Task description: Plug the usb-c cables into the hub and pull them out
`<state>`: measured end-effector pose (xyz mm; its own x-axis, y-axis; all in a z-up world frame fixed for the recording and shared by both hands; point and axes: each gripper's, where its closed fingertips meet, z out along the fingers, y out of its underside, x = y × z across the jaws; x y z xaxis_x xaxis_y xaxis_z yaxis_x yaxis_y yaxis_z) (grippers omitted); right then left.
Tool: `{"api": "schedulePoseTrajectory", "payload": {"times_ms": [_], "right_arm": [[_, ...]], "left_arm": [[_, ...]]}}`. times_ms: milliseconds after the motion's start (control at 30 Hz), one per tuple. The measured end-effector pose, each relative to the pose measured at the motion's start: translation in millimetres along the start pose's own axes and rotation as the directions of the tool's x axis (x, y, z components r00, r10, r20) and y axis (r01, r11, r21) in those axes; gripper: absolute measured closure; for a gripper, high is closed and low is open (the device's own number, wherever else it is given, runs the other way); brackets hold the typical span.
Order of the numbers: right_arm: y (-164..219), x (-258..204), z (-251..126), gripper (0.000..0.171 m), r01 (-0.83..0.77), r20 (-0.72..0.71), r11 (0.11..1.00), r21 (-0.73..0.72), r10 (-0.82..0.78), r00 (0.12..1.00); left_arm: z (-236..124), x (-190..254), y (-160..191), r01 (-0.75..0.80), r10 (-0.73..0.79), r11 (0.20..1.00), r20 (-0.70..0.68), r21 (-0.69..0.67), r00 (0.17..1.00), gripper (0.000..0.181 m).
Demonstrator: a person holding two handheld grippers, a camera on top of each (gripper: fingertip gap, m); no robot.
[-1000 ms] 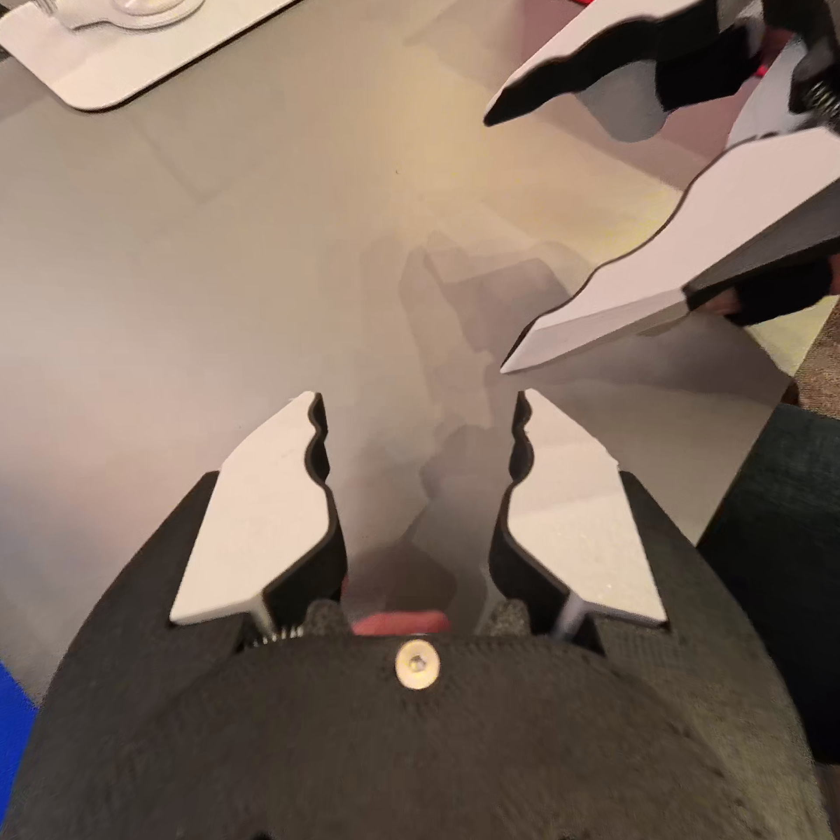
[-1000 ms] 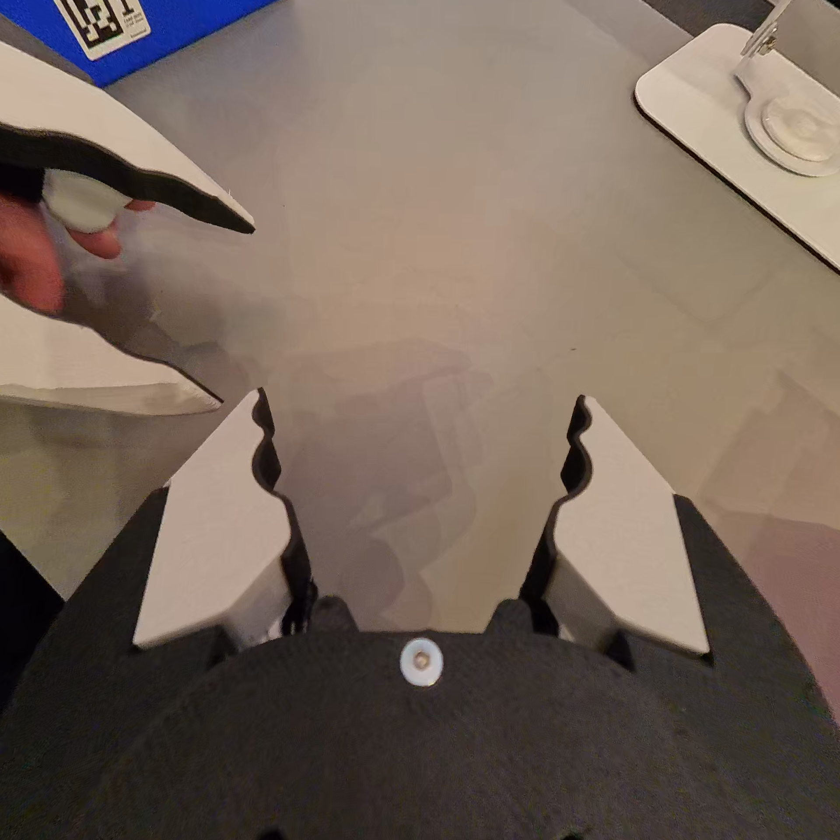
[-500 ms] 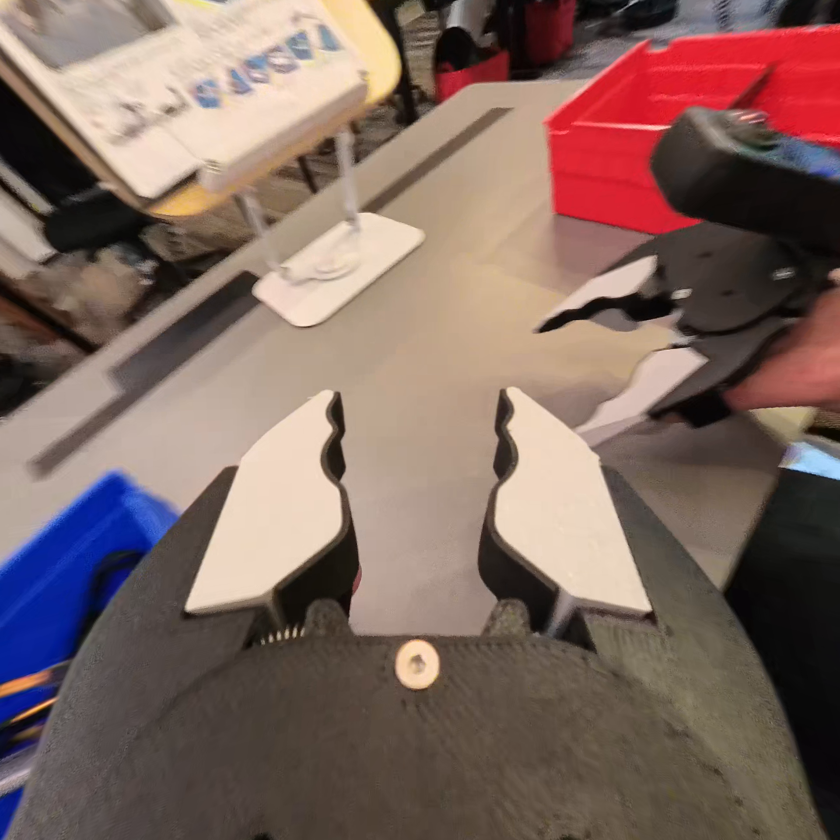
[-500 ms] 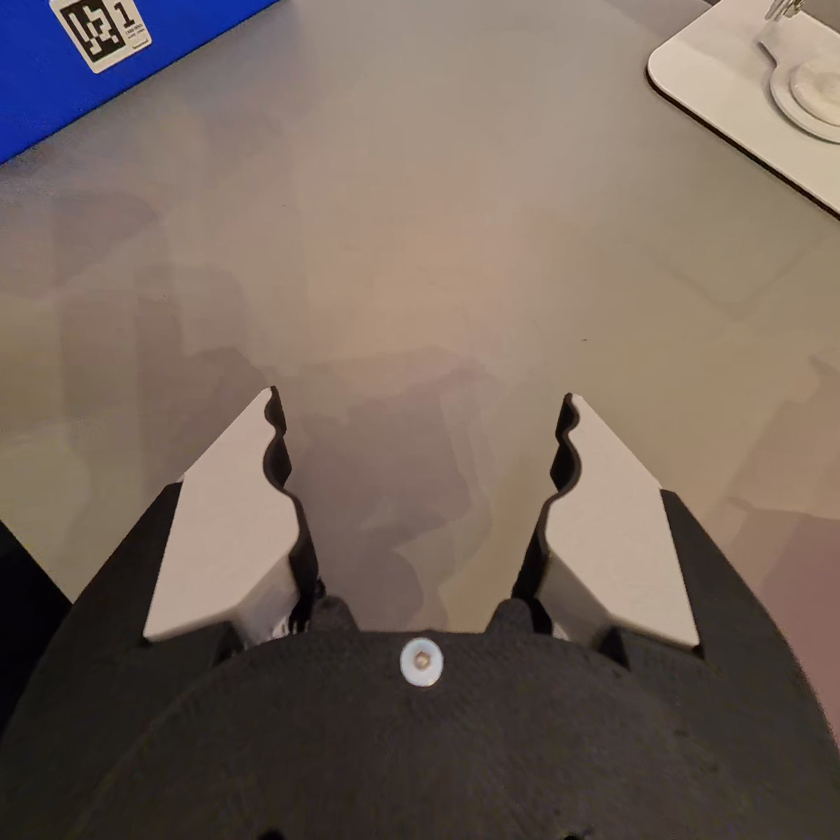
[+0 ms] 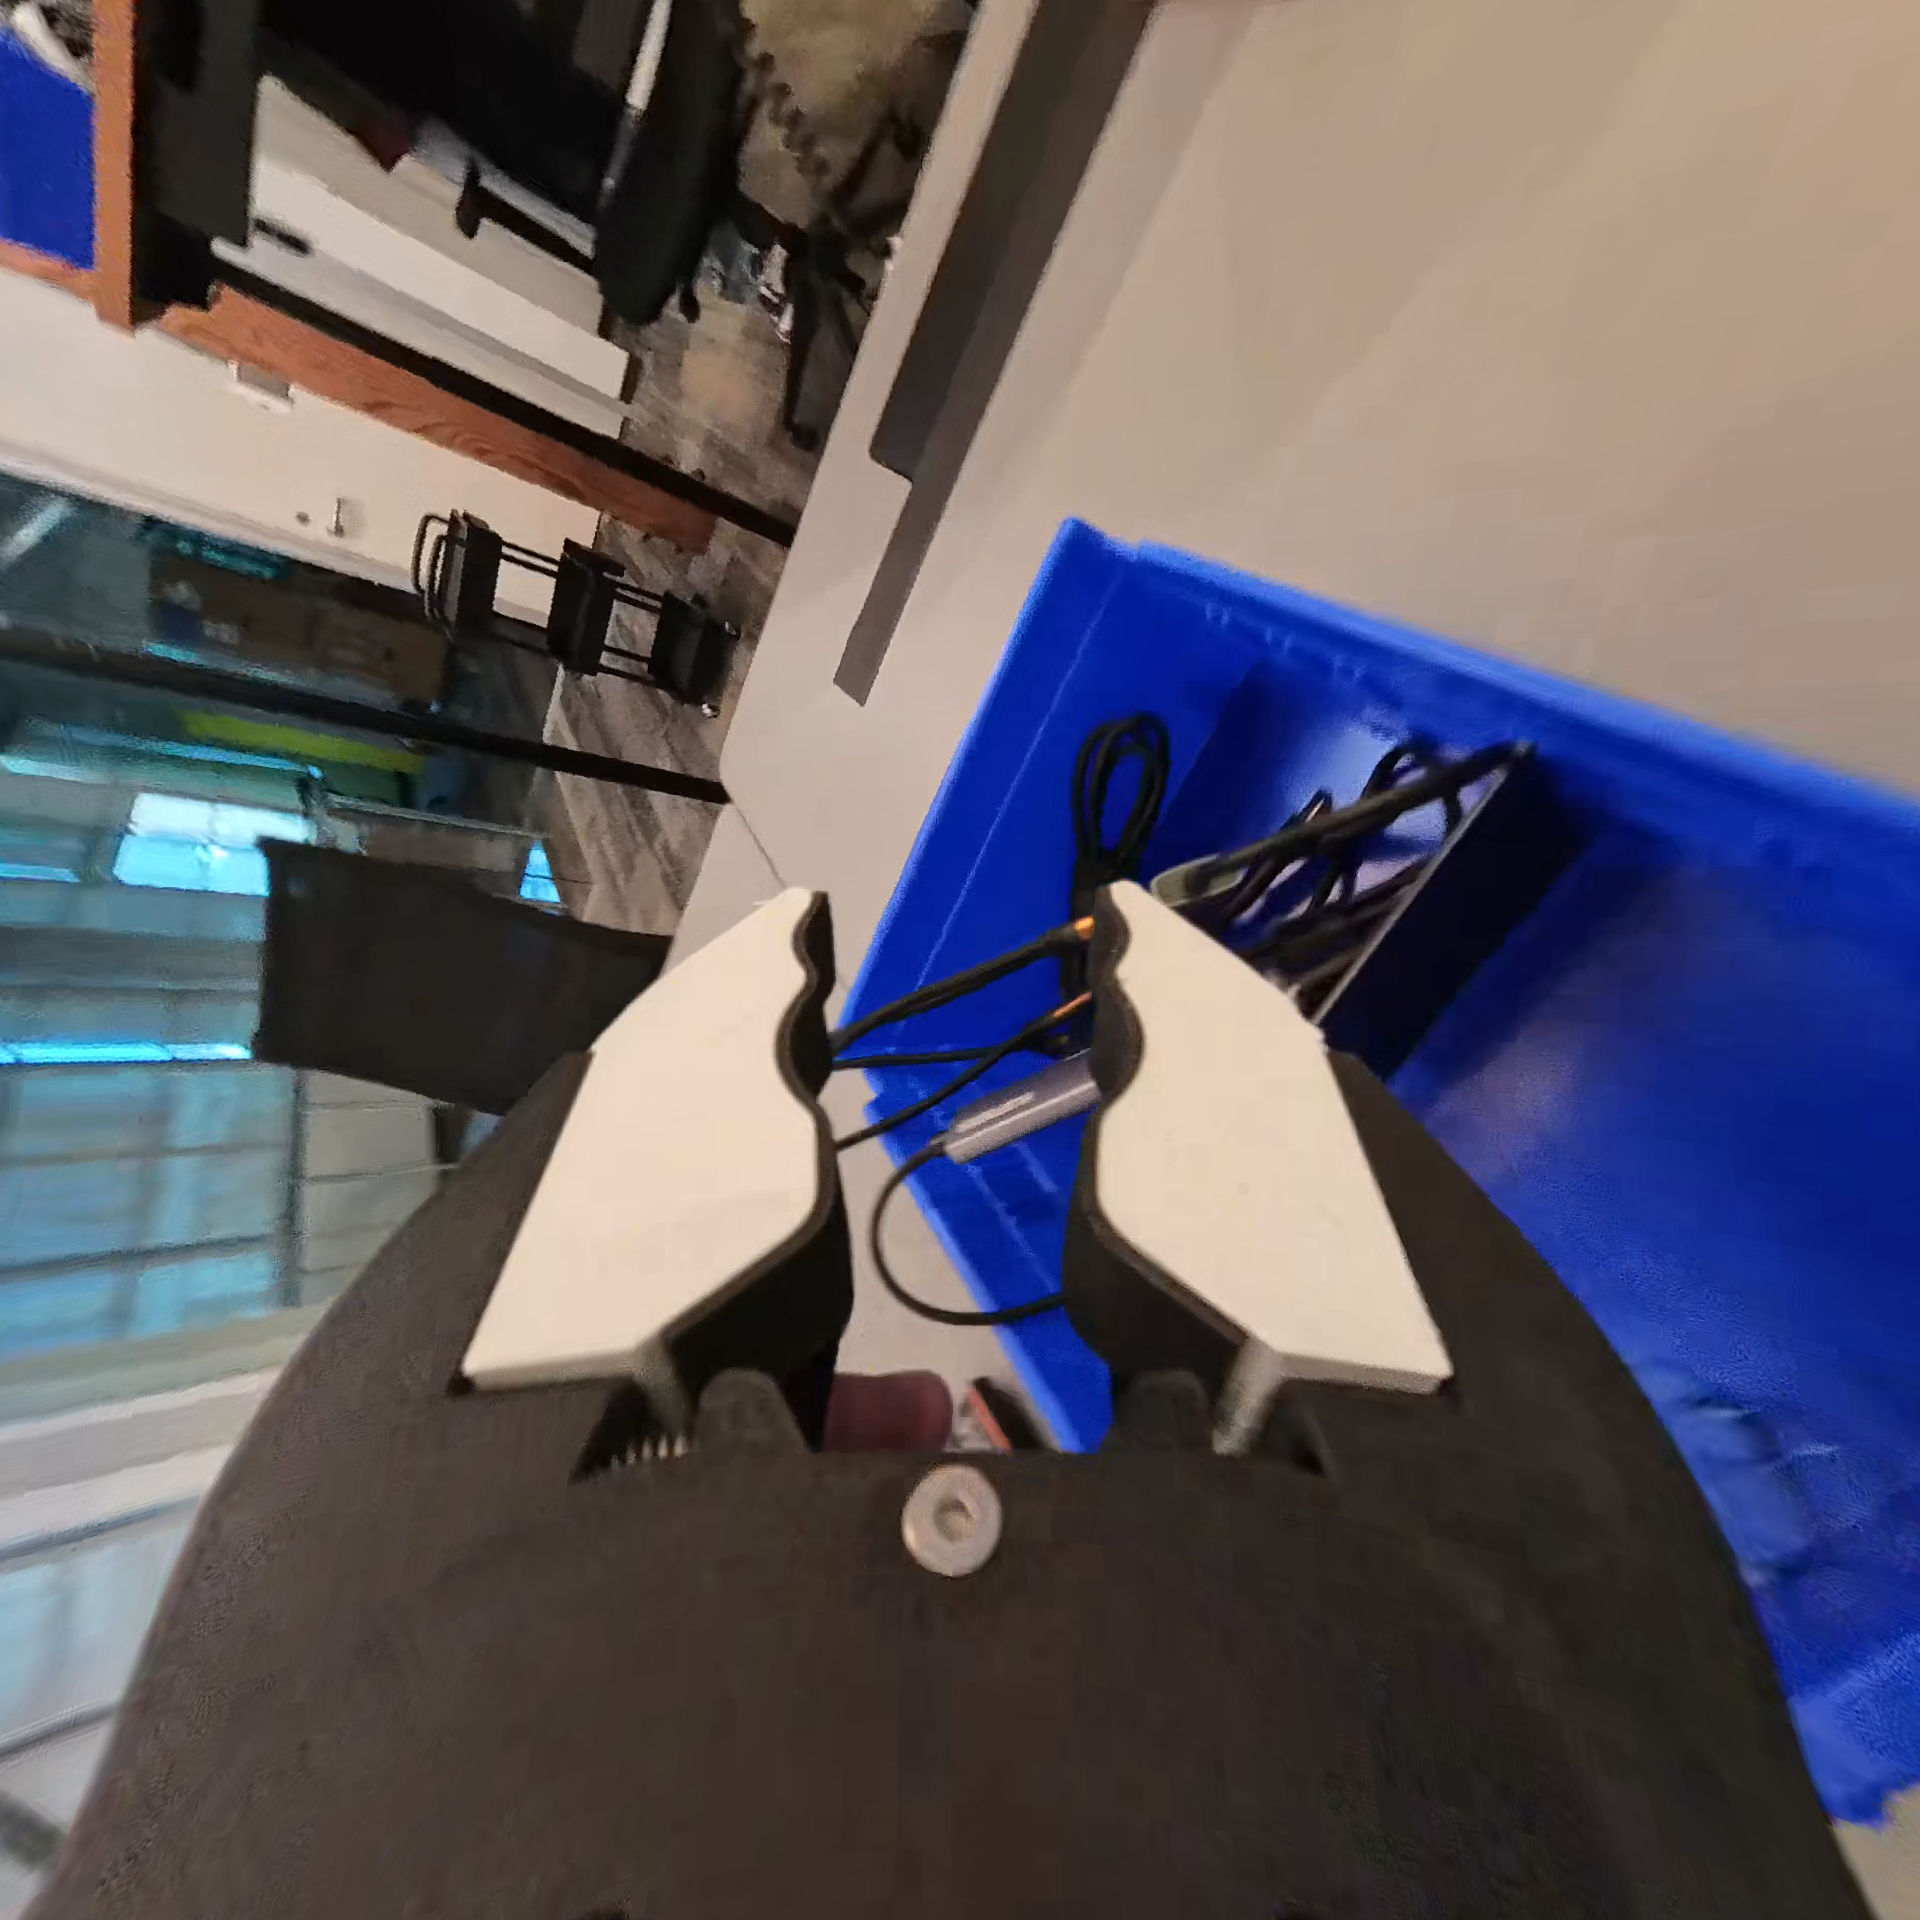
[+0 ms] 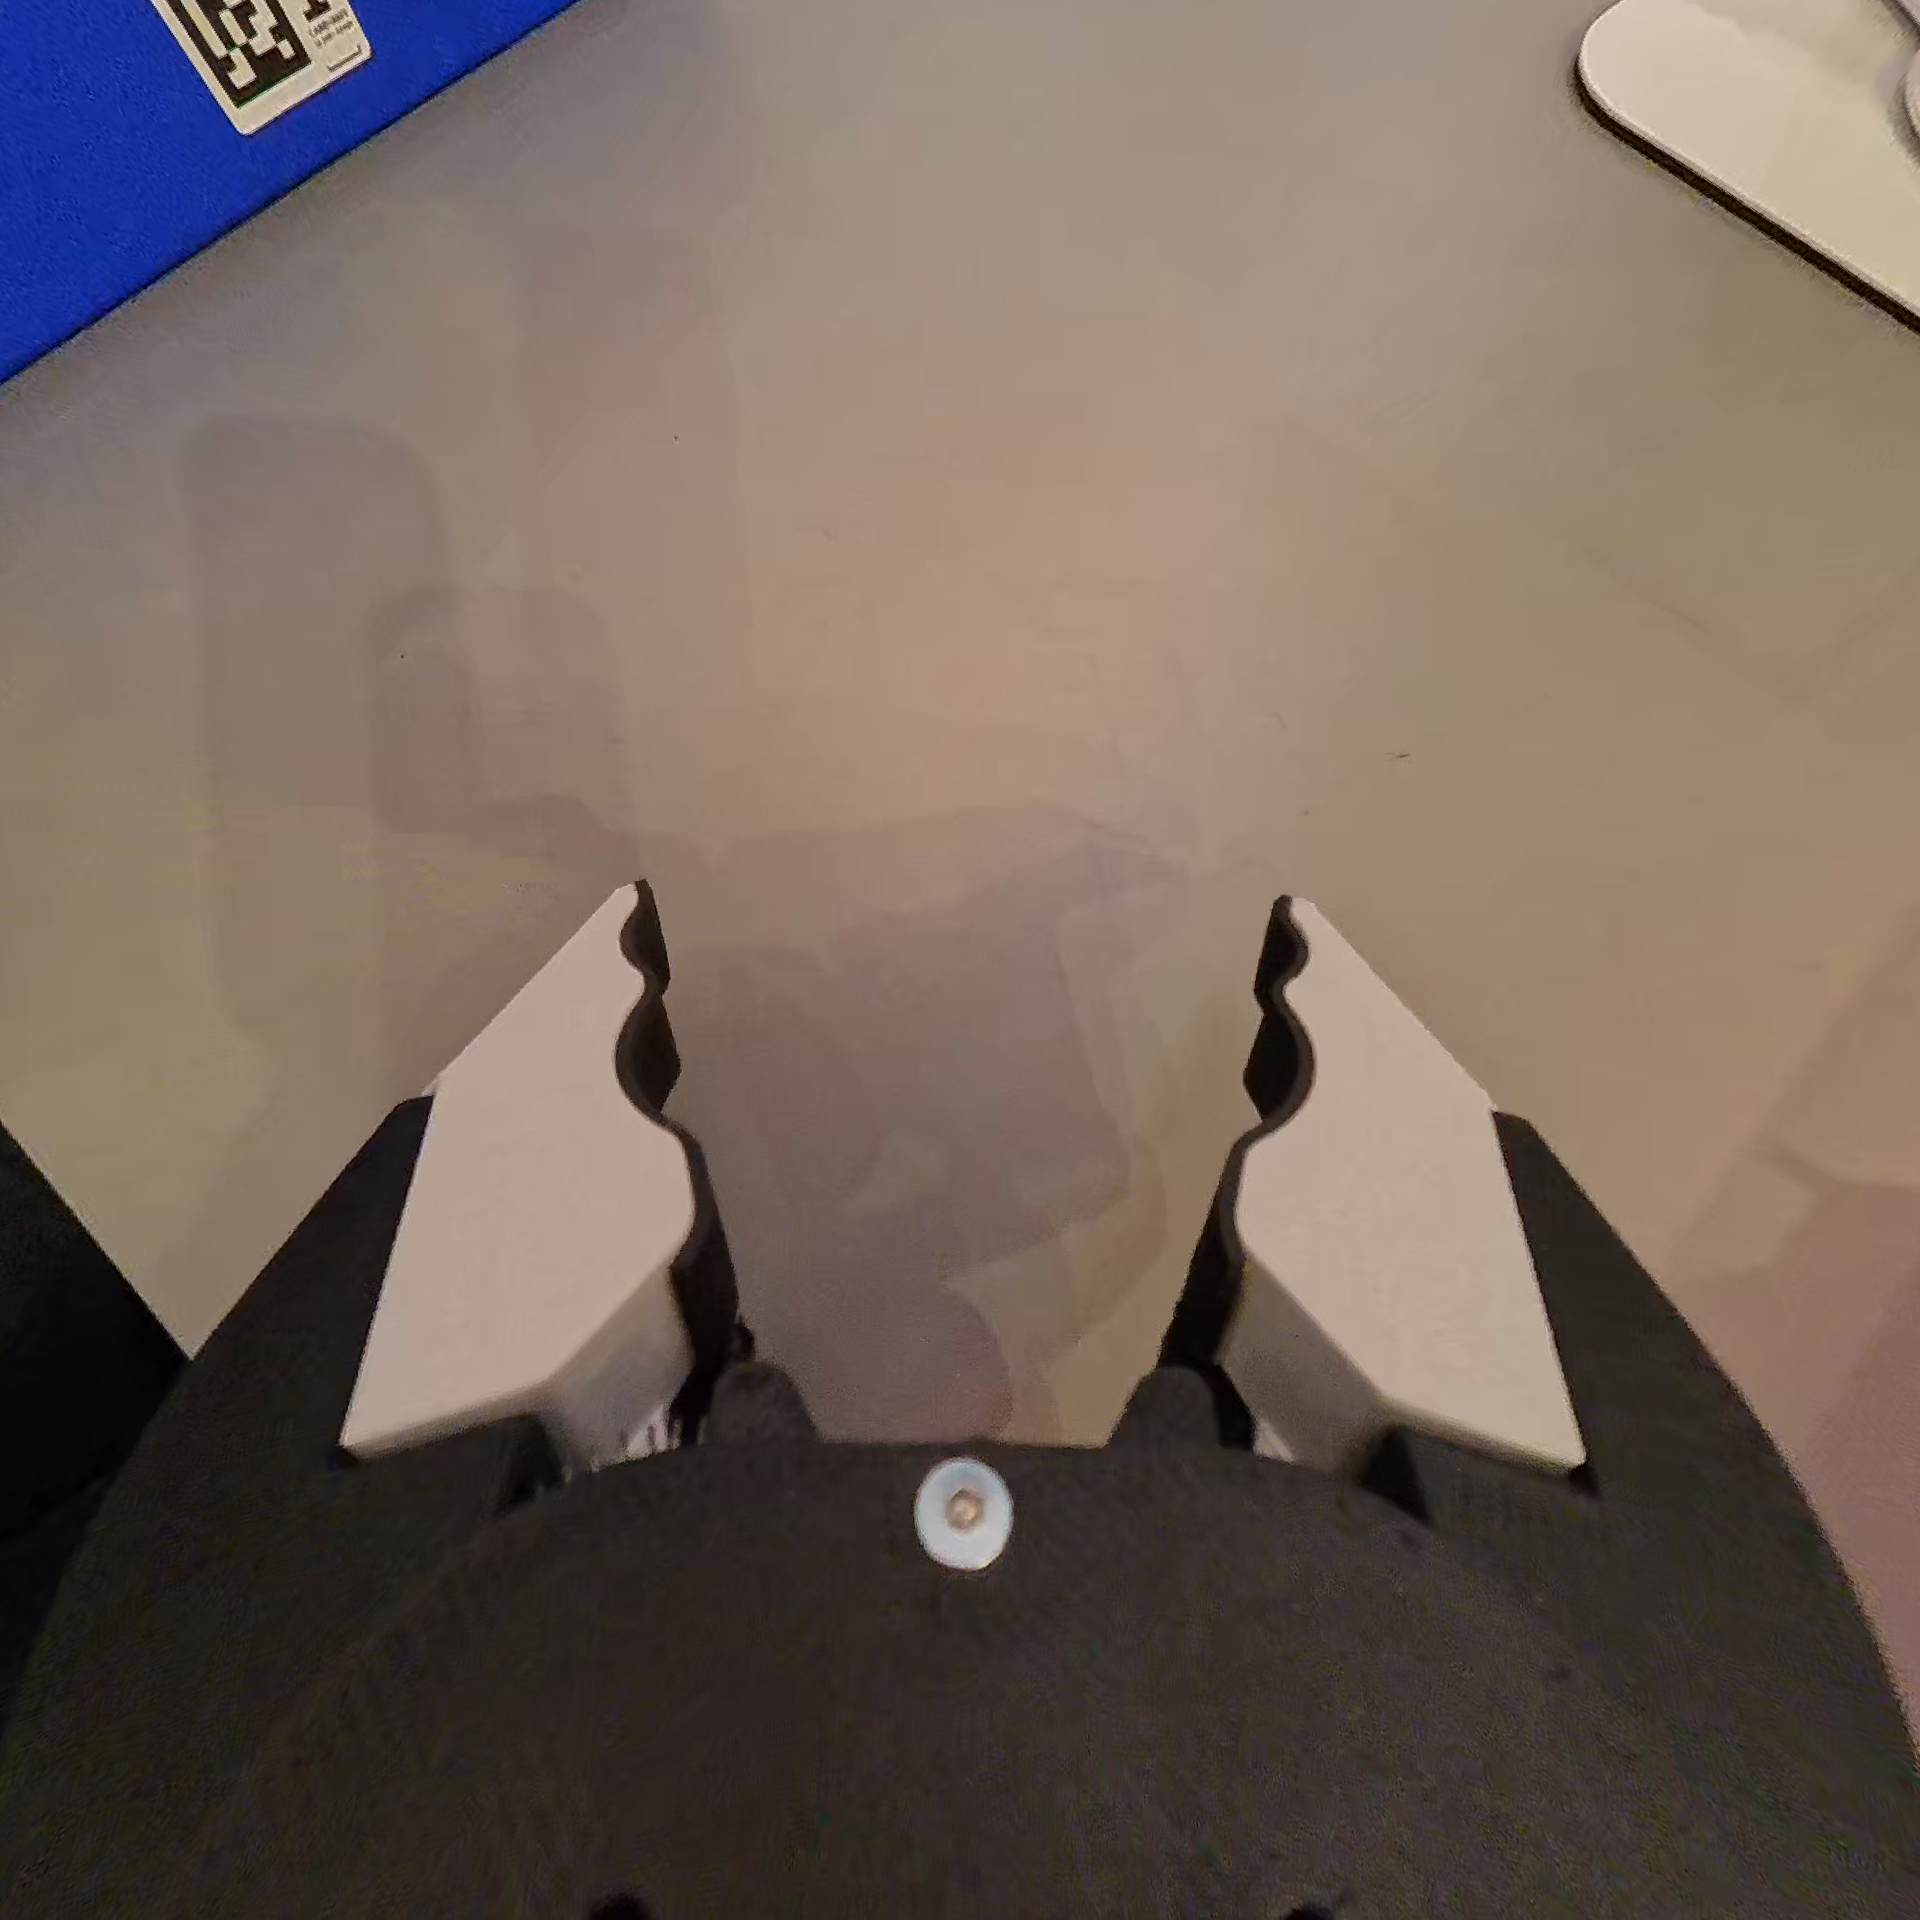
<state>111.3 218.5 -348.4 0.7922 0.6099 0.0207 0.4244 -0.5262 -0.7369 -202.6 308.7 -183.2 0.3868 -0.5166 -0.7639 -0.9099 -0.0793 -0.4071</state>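
In the left wrist view, rolled sideways, a blue bin [image 5: 1621, 987] holds a grey hub [image 5: 1023, 1117] with a thin black lead, and black cables [image 5: 1117, 790] with orange-tipped plugs. A further tangle of black cables [image 5: 1340, 842] lies against a dark flat thing deeper in the bin. My left gripper [image 5: 961, 914] is open and empty, above the bin's near edge, its tips framing the hub and plugs. My right gripper [image 6: 961, 894] is open and empty over bare grey table [image 6: 987, 520]; no hub or cable shows in its view.
The blue bin's outer wall [image 6: 114, 156] with a square-code sticker [image 6: 275, 47] is at the right wrist view's top left. A white stand base [image 6: 1766, 135] is at its top right. Beyond the table edge, the left view shows chairs and room furniture [image 5: 582, 613]. Across from one pair of fingers to the other is roughly 35 centimetres.
My left gripper has swung left and rolled on its side, from facing the table and the other gripper to looking into the blue bin. The right gripper has barely moved and stays open.
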Motion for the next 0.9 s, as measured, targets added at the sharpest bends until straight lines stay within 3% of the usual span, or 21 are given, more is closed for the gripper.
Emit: {"api": "schedulePoseTrajectory", "payload": {"times_ms": [200, 433, 533, 633, 900], "right_arm": [[0, 4, -3, 0.061, -0.006, -0.006, 1.0, 0.004, 0.006, 1.0], [1, 2, -1, 0.062, -0.004, 0.007, 1.0, -0.005, 0.004, 1.0], [1, 2, -2, 0.063, 0.003, 0.005, 1.0, -0.006, -0.003, 1.0], [1, 3, -3, 0.064, -0.003, 0.006, 1.0, -0.003, 0.003, 1.0], [1, 1, -2, 0.065, -0.002, 0.015, 1.0, -0.007, 0.002, 1.0]], "left_arm": [[39, 14, 32, -0.347, 0.318, 0.927, -0.194, -0.142, 0.928, 0.132], [72, 39, 41, -0.537, 0.482, 0.835, -0.316, -0.117, 0.817, 0.14], [81, 47, 43, -0.517, 0.459, 0.849, -0.336, -0.108, 0.823, 0.162], [80, 43, 41, -0.517, 0.474, 0.852, -0.297, -0.085, 0.829, 0.17], [53, 10, 26, -0.43, 0.421, 0.902, -0.153, -0.035, 0.894, 0.174]]}}
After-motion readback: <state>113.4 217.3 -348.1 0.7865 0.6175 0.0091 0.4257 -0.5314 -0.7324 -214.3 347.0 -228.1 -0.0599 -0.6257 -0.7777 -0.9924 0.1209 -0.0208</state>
